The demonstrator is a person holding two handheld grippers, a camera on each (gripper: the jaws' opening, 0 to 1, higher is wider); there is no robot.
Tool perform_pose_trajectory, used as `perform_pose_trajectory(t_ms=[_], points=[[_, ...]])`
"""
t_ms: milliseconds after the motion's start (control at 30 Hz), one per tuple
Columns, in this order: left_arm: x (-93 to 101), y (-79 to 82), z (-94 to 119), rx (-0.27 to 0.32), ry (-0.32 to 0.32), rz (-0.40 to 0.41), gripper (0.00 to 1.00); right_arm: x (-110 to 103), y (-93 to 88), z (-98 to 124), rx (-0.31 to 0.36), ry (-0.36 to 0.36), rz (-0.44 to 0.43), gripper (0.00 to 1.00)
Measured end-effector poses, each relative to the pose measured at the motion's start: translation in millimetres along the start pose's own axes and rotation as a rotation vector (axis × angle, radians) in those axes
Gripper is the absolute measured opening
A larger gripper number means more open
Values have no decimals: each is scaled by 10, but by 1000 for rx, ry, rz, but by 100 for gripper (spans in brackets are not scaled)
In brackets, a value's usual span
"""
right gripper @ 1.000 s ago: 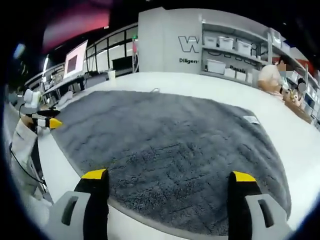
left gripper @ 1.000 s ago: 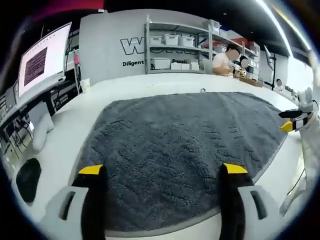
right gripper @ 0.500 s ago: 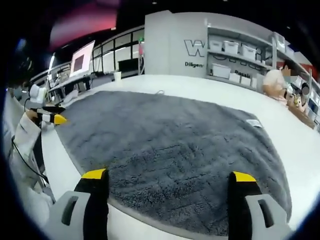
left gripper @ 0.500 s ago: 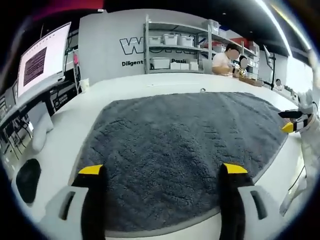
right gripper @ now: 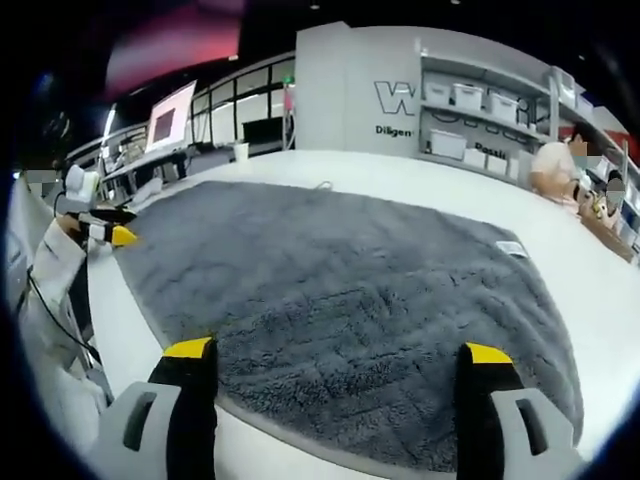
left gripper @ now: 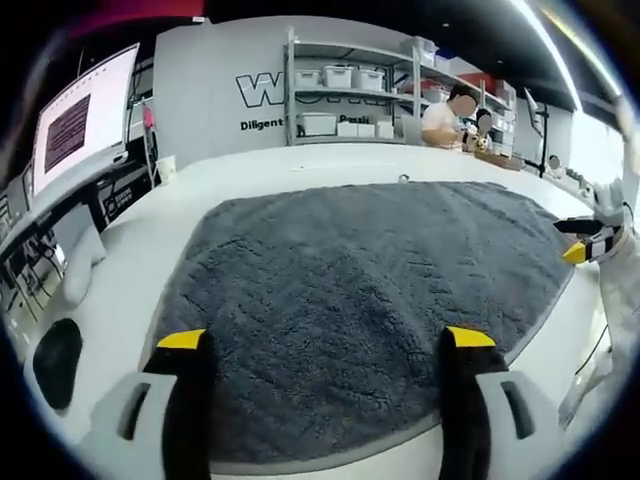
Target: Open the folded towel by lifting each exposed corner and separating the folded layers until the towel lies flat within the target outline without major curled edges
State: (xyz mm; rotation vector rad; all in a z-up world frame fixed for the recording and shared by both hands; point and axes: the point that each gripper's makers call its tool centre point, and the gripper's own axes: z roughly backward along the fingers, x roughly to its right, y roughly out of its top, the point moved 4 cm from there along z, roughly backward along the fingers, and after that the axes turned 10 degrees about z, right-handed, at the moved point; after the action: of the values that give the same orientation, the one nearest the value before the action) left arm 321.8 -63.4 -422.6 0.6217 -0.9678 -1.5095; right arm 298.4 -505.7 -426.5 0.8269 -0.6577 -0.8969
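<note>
The grey towel (left gripper: 350,300) is lying flat on the white surface (left gripper: 130,270), spreading beyond both grippers' fingers (left gripper: 183,345). The left gripper (left gripper: 325,340) and right gripper (right gripper: 338,352) are hovering wide open, gripping nothing. Bare surface is showing around the towel's edges.

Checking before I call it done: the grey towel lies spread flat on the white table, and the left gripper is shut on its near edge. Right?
Not quite. The grey towel does lie spread flat on the white table, but the left gripper is open, its jaws wide apart above the near edge and holding nothing, as the left gripper view shows.
</note>
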Motion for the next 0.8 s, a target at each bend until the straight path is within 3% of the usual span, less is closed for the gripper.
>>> perform_pose_trajectory(t_ms=[800], points=[[2,7,-15,-21,-10,-9,94,2,-11,16,2,22,12,100]])
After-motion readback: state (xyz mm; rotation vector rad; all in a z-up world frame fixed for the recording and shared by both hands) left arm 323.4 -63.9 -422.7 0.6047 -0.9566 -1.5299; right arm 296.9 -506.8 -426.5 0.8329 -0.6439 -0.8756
